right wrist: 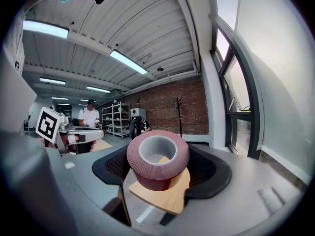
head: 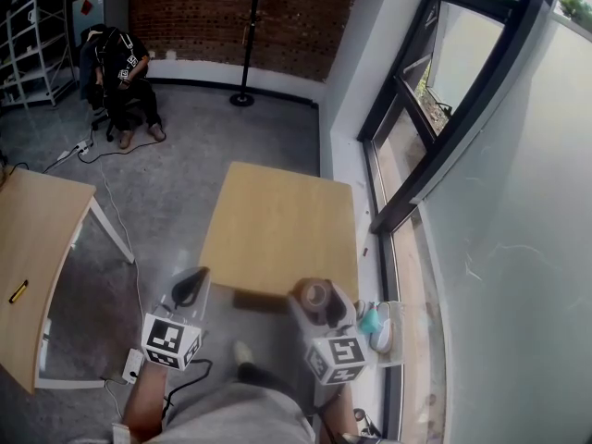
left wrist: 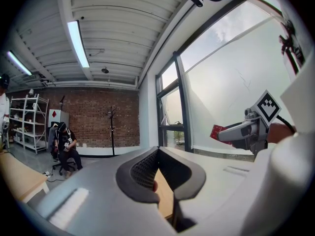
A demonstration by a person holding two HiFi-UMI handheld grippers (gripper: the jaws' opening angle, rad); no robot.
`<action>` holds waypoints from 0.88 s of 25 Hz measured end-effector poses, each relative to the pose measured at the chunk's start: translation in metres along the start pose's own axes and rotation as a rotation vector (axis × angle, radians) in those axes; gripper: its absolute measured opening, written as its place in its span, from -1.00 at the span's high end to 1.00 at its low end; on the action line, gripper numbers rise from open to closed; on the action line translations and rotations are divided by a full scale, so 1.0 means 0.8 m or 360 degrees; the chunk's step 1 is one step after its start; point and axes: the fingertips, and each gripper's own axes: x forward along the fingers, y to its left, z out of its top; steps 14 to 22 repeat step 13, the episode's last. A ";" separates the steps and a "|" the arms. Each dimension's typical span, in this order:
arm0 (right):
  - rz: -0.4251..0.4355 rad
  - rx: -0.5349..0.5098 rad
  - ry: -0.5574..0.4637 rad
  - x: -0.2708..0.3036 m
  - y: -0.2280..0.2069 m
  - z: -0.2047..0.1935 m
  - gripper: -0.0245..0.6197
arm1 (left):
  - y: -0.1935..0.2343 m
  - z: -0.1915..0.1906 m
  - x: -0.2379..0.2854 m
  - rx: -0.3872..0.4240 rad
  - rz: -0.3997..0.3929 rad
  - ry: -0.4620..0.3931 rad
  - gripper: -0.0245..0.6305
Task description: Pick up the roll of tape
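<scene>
Gripping the roll of tape (right wrist: 158, 170), the right tool (right wrist: 157, 149) stands wide; the left tool (left wrist: 157, 154) is closed

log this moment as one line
right tongs: shut on tape roll | left tongs: shut, empty | roll at table near edge

The tape (right wrist: 156, 177) is dark red with a grey core. The table (head: 277, 215) is light wood. The left gripper (left wrist: 157, 173) and right gripper (right wrist: 161, 168) are pale grey with black pads. Their cubes (head: 172, 340) carry black-and-white square markers. The wall (head: 231, 12) is red-brown brick, and the floor (head: 176, 174) is grey.
</scene>
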 end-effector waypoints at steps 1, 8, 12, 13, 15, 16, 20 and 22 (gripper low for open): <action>-0.0004 -0.0003 0.0003 0.000 0.000 0.000 -0.18 | 0.000 0.000 0.000 -0.0001 0.0000 0.0001 0.93; 0.0008 -0.0034 0.0011 -0.001 0.001 0.001 -0.18 | 0.001 -0.002 0.000 -0.0015 0.0008 0.0005 0.93; 0.0014 -0.0042 0.0015 0.001 0.002 0.002 -0.18 | 0.002 -0.001 0.002 -0.0013 0.0010 0.0006 0.93; 0.0014 -0.0045 0.0017 0.001 0.002 0.002 -0.18 | 0.002 -0.001 0.002 -0.0013 0.0010 0.0006 0.93; 0.0014 -0.0045 0.0017 0.001 0.002 0.002 -0.18 | 0.002 -0.001 0.002 -0.0013 0.0010 0.0006 0.93; 0.0014 -0.0045 0.0017 0.001 0.002 0.002 -0.18 | 0.002 -0.001 0.002 -0.0013 0.0010 0.0006 0.93; 0.0014 -0.0045 0.0017 0.001 0.002 0.002 -0.18 | 0.002 -0.001 0.002 -0.0013 0.0010 0.0006 0.93; 0.0014 -0.0045 0.0017 0.001 0.002 0.002 -0.18 | 0.002 -0.001 0.002 -0.0013 0.0010 0.0006 0.93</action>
